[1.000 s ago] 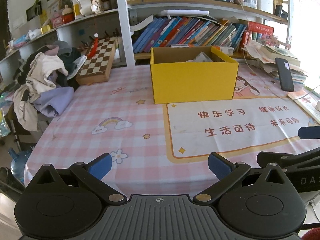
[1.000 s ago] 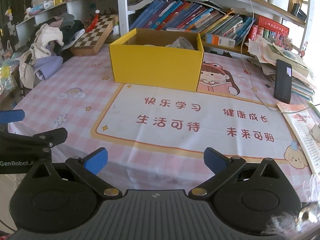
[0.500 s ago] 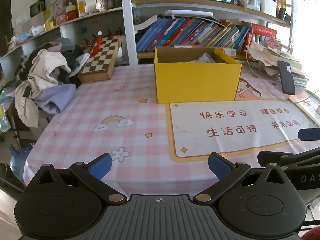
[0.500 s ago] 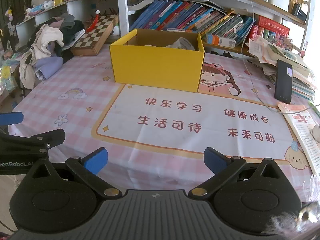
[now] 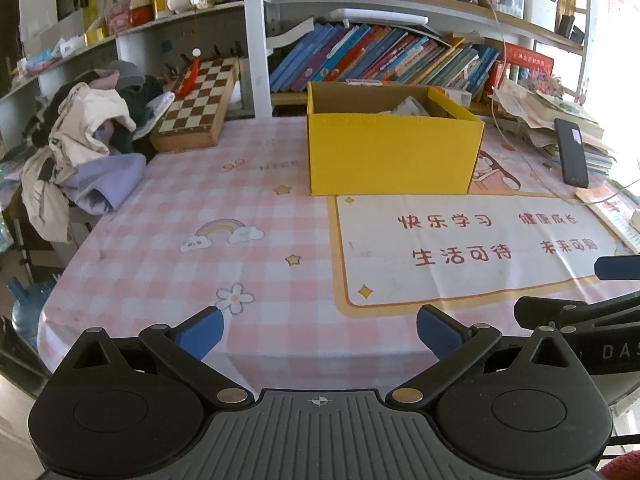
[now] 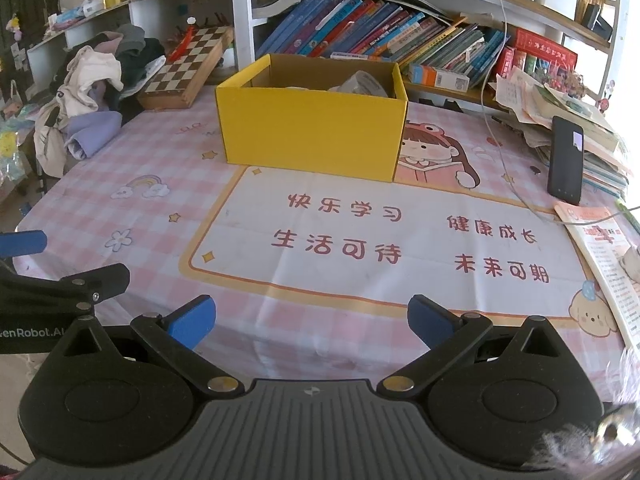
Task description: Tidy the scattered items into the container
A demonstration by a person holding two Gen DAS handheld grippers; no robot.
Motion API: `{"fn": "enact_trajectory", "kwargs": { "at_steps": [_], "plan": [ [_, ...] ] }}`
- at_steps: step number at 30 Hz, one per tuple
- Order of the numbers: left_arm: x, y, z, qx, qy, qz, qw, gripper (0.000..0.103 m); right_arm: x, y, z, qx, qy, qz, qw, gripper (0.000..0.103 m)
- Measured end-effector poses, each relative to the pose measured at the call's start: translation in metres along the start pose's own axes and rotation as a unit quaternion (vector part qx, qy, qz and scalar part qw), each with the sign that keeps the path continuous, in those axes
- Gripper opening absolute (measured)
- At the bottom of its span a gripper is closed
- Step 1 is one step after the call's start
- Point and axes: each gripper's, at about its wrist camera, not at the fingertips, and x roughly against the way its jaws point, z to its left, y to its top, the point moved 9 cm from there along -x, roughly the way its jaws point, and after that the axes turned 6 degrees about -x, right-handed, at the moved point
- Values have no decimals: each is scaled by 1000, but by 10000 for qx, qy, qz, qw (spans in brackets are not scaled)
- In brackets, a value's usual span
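Note:
A yellow cardboard box (image 5: 390, 152) stands open at the back middle of the table, with pale crumpled items (image 6: 362, 84) inside; it also shows in the right wrist view (image 6: 312, 140). My left gripper (image 5: 320, 330) is open and empty, low at the table's near edge, far from the box. My right gripper (image 6: 312, 320) is open and empty, also at the near edge. Each gripper shows at the side of the other's view.
A pile of clothes (image 5: 84, 148) lies at the left edge. A chessboard (image 5: 196, 108) leans behind it. A black phone (image 5: 572, 152) rests on stacked papers (image 6: 588, 140) at the right, with a cable and a booklet (image 6: 600, 256). Bookshelves stand behind.
Both grippers stay open and empty. The left wrist view has tilted up slightly; the right has barely moved.

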Motion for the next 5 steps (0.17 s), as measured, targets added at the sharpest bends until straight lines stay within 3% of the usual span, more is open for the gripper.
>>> {"fn": "enact_trajectory", "kwargs": {
  "at_steps": [5],
  "plan": [
    [-2,1,1,71,-27,-32,10000,103,-3,1,0,12,-16,44,10000,103]
  ]
}}
